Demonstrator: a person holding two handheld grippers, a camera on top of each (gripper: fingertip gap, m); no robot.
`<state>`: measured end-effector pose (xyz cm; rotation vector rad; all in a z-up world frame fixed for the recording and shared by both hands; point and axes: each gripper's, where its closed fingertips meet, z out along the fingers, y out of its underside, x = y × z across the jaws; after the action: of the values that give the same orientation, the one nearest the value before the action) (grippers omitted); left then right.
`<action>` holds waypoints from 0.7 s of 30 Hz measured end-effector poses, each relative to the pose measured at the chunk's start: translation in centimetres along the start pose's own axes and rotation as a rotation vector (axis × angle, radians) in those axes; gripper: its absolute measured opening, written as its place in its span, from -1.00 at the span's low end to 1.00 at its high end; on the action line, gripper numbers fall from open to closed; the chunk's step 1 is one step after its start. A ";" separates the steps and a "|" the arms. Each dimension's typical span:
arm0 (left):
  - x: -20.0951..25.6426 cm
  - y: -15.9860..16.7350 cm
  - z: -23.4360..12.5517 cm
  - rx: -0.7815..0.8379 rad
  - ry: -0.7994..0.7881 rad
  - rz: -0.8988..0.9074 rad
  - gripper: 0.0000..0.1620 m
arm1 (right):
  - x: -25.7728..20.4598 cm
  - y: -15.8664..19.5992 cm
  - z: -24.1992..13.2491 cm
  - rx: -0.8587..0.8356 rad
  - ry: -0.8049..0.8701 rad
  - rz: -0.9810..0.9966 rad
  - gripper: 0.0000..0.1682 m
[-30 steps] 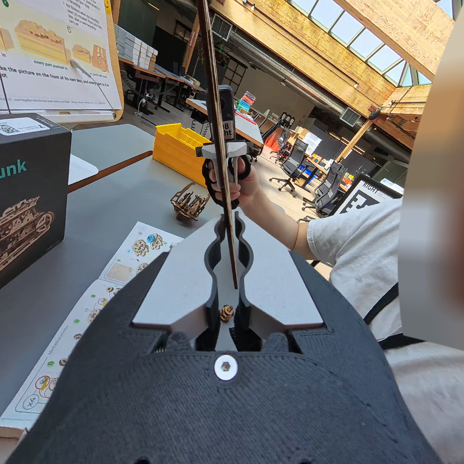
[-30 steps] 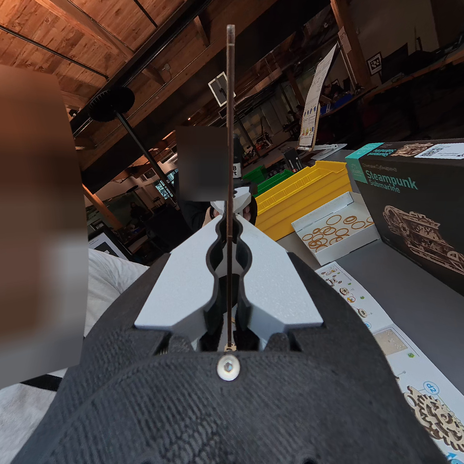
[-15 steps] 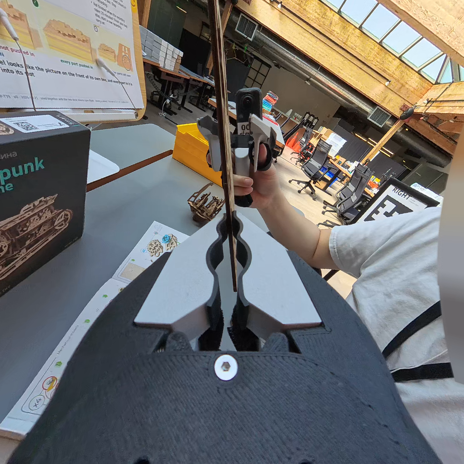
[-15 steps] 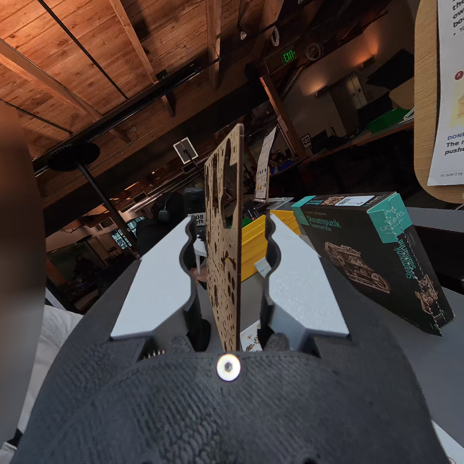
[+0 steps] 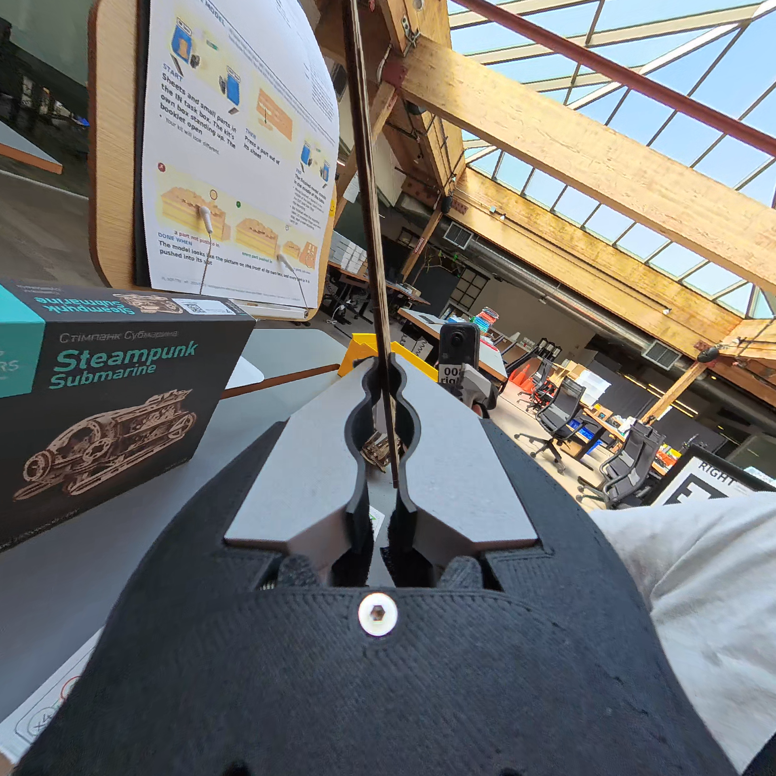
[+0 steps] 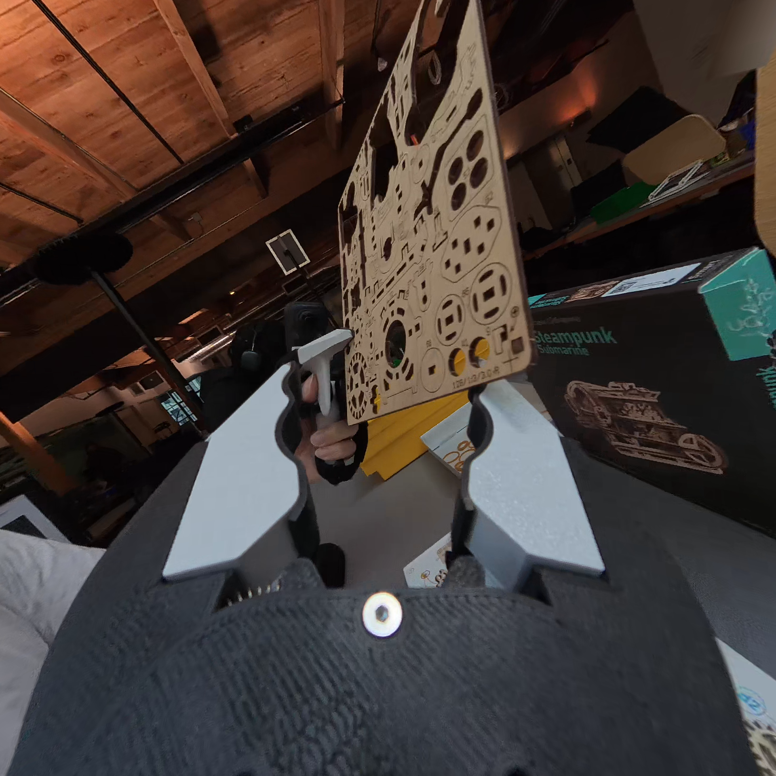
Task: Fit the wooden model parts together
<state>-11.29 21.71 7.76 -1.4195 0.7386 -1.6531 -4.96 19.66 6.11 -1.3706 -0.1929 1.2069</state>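
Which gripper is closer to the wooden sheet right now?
Left. The left gripper is shut on the wooden sheet, clamping its edge. The right gripper is open and off it, just below its bottom edge.

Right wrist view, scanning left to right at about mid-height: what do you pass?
White sleeve → left claw gripping the sheet's edge → wooden parts sheet → yellow bin just below it → dark model box.
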 end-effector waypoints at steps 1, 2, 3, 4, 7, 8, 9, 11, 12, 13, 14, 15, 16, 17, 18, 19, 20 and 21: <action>0.5 0.1 0.4 0.004 0.009 0.008 -1.00 | -0.5 0.6 0.4 -0.018 -0.024 0.047 -0.06; 1.0 0.2 0.7 0.010 0.021 0.008 -1.00 | -0.9 1.2 0.7 -0.036 -0.052 0.090 -0.08; 1.4 0.4 1.1 0.014 0.033 0.007 -1.00 | -1.6 1.8 1.0 -0.052 -0.093 0.133 -0.16; 1.7 0.7 1.4 0.013 0.038 0.009 -1.00 | -2.0 2.3 1.3 -0.066 -0.120 0.175 -0.21; 2.3 1.7 2.4 -0.007 0.051 0.013 -1.00 | -2.6 3.7 1.8 -0.105 -0.143 0.212 -0.26; 2.4 2.0 2.6 -0.012 0.054 0.011 -1.00 | -2.6 4.0 1.9 -0.118 -0.132 0.200 -0.35; 2.5 2.3 2.9 -0.017 0.057 0.010 -1.00 | -2.6 4.2 1.9 -0.123 -0.128 0.184 -0.56; 2.6 2.8 3.3 -0.026 0.065 0.006 -1.00 | -2.7 4.2 1.7 -0.117 -0.132 0.184 -0.77; 2.7 2.9 3.3 -0.020 0.070 0.002 -1.00 | -2.6 4.0 1.6 -0.109 -0.136 0.197 -0.87; 2.7 2.9 3.4 -0.019 0.074 -0.004 -1.00 | -2.9 3.7 1.4 -0.101 -0.164 0.204 -0.92; 2.6 2.9 3.4 -0.016 0.074 -0.008 -1.00 | -2.9 3.7 1.4 -0.106 -0.173 0.207 -0.97; 2.5 2.9 3.4 -0.013 0.080 -0.009 -1.00 | -2.9 3.8 1.4 -0.112 -0.172 0.202 -0.98; 2.7 2.9 3.4 -0.009 0.098 -0.010 -1.00 | -3.0 3.7 1.3 -0.116 -0.179 0.192 -0.98; 2.9 2.9 3.4 -0.009 0.117 -0.010 -0.99 | -3.1 3.6 1.2 -0.122 -0.182 0.175 -0.98; 3.0 2.9 3.4 -0.013 0.135 -0.010 -0.99 | -3.2 3.6 1.2 -0.132 -0.186 0.155 -0.98; 3.2 2.9 3.4 -0.019 0.153 -0.008 -0.98 | -3.4 3.5 1.1 -0.145 -0.193 0.139 -0.98; 3.3 2.9 3.4 -0.029 0.167 -0.005 -0.98 | -3.5 3.5 1.0 -0.161 -0.195 0.125 -0.98; 3.5 3.1 3.3 -0.045 0.177 0.003 -0.99 | -3.6 3.5 1.0 -0.171 -0.195 0.106 -0.98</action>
<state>-7.51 17.43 7.53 -1.3135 0.8819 -1.7859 -9.10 16.81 5.43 -1.4236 -0.3724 1.4410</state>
